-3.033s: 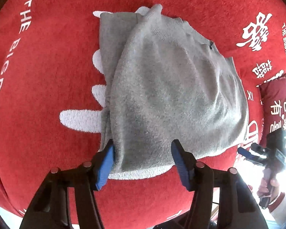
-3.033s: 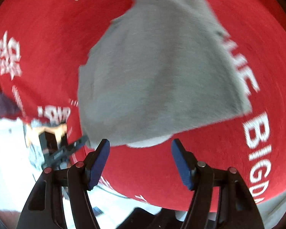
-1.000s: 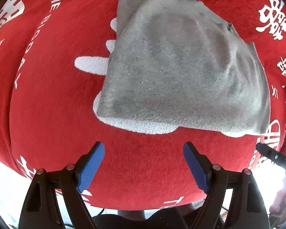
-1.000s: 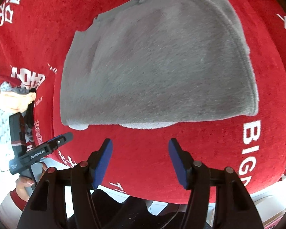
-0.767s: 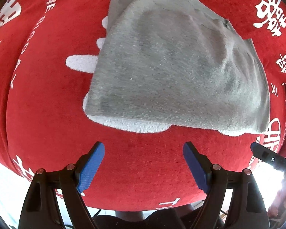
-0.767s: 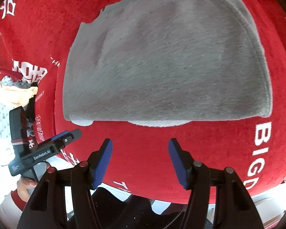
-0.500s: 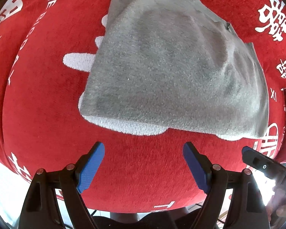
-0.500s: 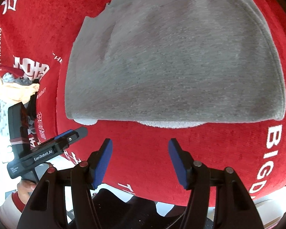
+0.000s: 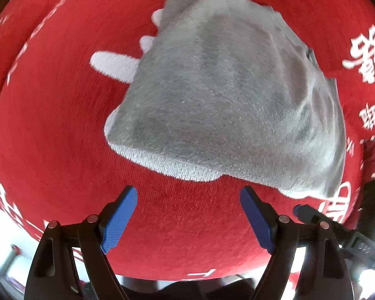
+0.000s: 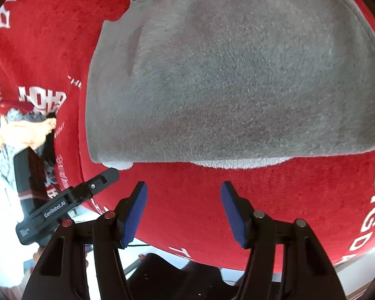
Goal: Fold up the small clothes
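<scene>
A grey knitted garment point(image 9: 227, 100) lies folded flat on the red cloth with white lettering point(image 9: 50, 130). Its thick near edge faces both grippers. My left gripper point(image 9: 188, 196) is open, its blue pads spread wide just short of that edge, with only red cloth between them. In the right wrist view the same garment point(image 10: 232, 75) fills the upper frame. My right gripper point(image 10: 183, 191) is open too and holds nothing, a little short of the near edge. The left gripper's finger point(image 10: 97, 182) shows in that view at the garment's near left corner.
The red cloth's front edge point(image 10: 212, 260) runs close behind the grippers. A heap of other clothes, orange and grey point(image 10: 25, 130), sits off the cloth at the left. The right gripper's finger point(image 9: 337, 227) enters the left wrist view at the lower right.
Both grippers have come down closer to the garment's near edge, so it looks bigger in both views. The left one has rolled a little. Jaw openings are unchanged.
</scene>
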